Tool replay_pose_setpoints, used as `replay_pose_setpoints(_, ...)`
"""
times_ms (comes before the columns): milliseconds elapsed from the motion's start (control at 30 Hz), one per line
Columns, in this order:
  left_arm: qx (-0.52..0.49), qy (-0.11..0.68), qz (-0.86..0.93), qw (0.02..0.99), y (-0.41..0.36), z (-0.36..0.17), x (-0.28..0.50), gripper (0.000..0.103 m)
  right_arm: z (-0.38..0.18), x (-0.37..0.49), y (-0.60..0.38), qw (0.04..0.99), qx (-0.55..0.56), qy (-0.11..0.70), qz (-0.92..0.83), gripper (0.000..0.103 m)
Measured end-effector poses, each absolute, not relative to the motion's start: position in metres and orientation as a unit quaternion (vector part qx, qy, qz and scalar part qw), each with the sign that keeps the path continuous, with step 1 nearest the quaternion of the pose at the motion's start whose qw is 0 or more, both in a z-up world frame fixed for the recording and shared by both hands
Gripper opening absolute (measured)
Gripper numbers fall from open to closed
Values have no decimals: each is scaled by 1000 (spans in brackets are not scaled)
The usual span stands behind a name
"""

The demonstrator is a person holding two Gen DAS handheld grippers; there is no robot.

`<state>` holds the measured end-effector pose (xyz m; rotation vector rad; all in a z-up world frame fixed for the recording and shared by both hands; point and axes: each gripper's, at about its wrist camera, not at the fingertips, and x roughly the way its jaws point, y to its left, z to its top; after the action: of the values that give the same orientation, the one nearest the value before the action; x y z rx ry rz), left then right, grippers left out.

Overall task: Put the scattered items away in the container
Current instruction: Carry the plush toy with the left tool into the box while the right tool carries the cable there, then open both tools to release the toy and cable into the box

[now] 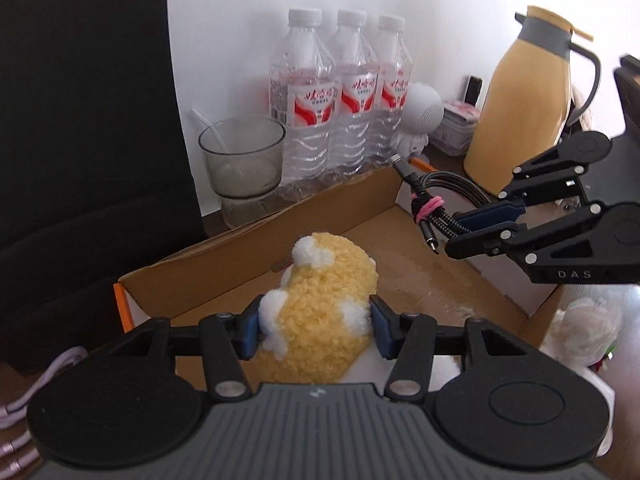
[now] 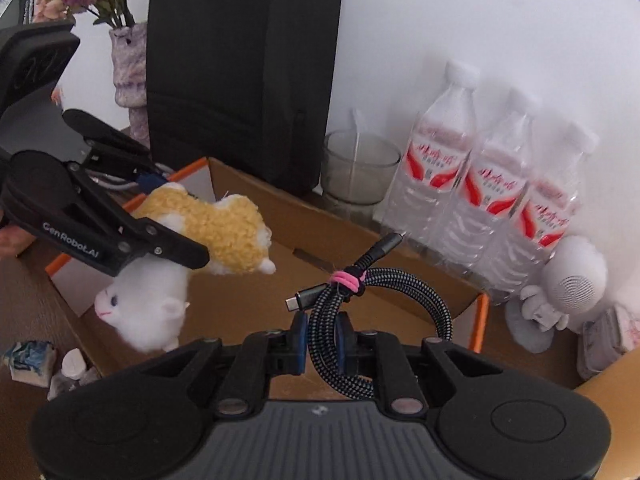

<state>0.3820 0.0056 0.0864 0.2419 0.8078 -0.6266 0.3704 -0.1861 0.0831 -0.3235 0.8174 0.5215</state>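
A white wall and a black panel back a cluttered brown worktop (image 2: 36, 300), on which an open cardboard box (image 1: 224, 256) serves as the container. The left gripper (image 1: 314, 328) pinches a yellow-and-white plush toy (image 1: 320, 304) between its blue fingers (image 1: 249, 330), holding it over the box's near edge, at 6 o'clock in the left wrist view. The right gripper (image 2: 322, 346), fingers pressed on a braided cable coil (image 2: 360, 304) bound with a pink tie (image 2: 346, 278), holds it above the box interior; in the left wrist view it enters at 3 o'clock. Risks, as judged: the two grippers converge over one box and may collide; the plush toy, released too near the rim, could tip outside; the coil's free plug ends could catch the cardboard wall. Count: one box, one plush toy, one coil, three water bottles (image 1: 310, 96), one glass cup (image 1: 242, 160), one yellow jug (image 1: 528, 92).
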Motion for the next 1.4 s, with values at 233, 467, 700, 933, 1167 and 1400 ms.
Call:
replay_pose_setpoints(233,222,422,-270,836,-2,55,412,59,47,407,-169,820,-208,436,308,14)
replay_pose_setpoints(467,193,439,-219,850,1,66,421,79,51,413,-176,824,-200,455,273,21)
replay_pose_setpoints(700,134,455,-171,863,-4,115,408,99,105,408,-214,839,-79,491,222,57)
replay_pose_setpoints(933,85,505,-83,855,12,144,376,103,147,374,-239,851,-66,495,162,71)
replay_pose_setpoints(1167,-26,516,6,856,26,159,311,103,168,309,-260,875,-38,466,127,87)
replay_pose_setpoints(1400,-5,413,35,910,-1,147,228,103,140,244,-238,906,-10,409,108,87)
